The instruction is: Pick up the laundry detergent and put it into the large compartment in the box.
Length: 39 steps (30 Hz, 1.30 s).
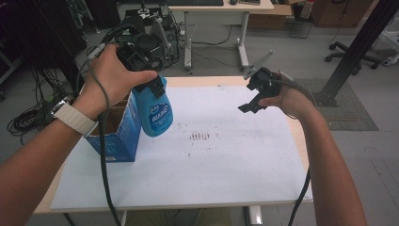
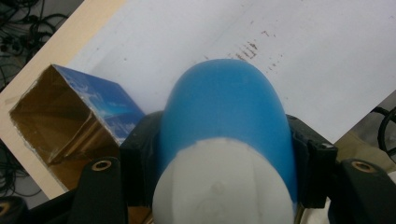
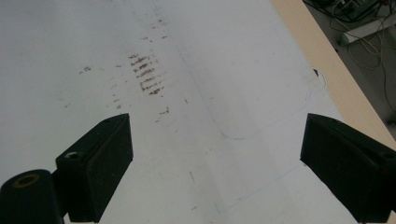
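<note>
The table (image 1: pixel 282 117) is the largest thing here, a pale wood top almost wholly covered by a white sheet (image 1: pixel 226 169) that bears a small patch of brownish marks (image 1: pixel 199 136) near its middle. At the sheet's left edge stands an open blue cardboard box (image 1: pixel 120 136), its brown inside showing from above; in the left gripper view the same box (image 2: pixel 70 121) lies just beside the bottle, to its lower left. The blue bottle (image 1: pixel 155 113) with a white cap end hangs in the air above the sheet, just right of the box and tilted, its rounded lower end clear of the table. The left gripper (image 1: pixel 141 59), held in the person's left hand (image 1: pixel 110 77), is clamped on the bottle's upper part; in the left gripper view the black jaws press on both sides of the blue body (image 2: pixel 224 126), with the white end nearest the camera. The right gripper (image 1: pixel 256 94), in the person's right hand (image 1: pixel 287 101), hovers over the far right part of the sheet, well apart from the bottle. In the right gripper view (image 3: pixel 215 154) its jaws stand wide apart with nothing between them, only the marked sheet beneath.
</note>
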Each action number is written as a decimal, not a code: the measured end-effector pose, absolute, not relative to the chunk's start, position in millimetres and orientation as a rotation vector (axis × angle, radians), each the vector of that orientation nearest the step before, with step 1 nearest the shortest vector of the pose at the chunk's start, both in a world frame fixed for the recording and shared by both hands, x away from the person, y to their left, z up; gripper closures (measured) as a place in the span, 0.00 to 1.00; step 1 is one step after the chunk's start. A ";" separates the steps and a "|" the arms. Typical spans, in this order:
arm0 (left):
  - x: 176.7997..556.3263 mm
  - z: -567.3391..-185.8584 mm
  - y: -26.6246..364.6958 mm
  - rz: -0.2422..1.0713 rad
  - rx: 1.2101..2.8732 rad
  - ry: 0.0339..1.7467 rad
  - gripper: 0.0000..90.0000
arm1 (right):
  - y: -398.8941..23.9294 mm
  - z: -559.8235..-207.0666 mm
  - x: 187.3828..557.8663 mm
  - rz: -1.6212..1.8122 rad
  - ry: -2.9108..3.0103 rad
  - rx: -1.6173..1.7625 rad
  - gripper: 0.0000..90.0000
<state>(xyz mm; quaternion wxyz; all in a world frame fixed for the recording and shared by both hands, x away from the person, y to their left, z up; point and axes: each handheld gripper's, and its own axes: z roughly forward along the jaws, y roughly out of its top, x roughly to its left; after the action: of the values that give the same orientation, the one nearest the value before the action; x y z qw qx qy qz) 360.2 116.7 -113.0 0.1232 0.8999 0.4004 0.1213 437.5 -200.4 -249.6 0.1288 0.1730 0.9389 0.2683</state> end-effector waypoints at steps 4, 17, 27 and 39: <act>362.0 -108.9 119.8 0.360 2.610 1.203 0.42 | -200.5 -249.3 437.8 0.783 2.727 0.502 0.10; 369.4 -91.5 131.7 0.381 2.561 1.326 0.42 | -202.1 -249.3 439.9 0.791 2.725 0.496 0.10; 376.2 -83.4 145.6 0.398 2.504 1.417 0.42 | -202.3 -248.0 441.5 0.797 2.722 0.494 0.10; 382.3 -73.8 166.5 0.414 2.435 1.541 0.42 | -200.7 -249.1 442.8 0.786 2.726 0.493 0.10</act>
<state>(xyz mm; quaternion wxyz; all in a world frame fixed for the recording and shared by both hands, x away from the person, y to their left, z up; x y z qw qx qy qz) 382.3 166.5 -73.8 0.1151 0.8309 0.5257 0.1412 442.8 -200.7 -249.1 0.1307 0.1696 0.9385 0.2707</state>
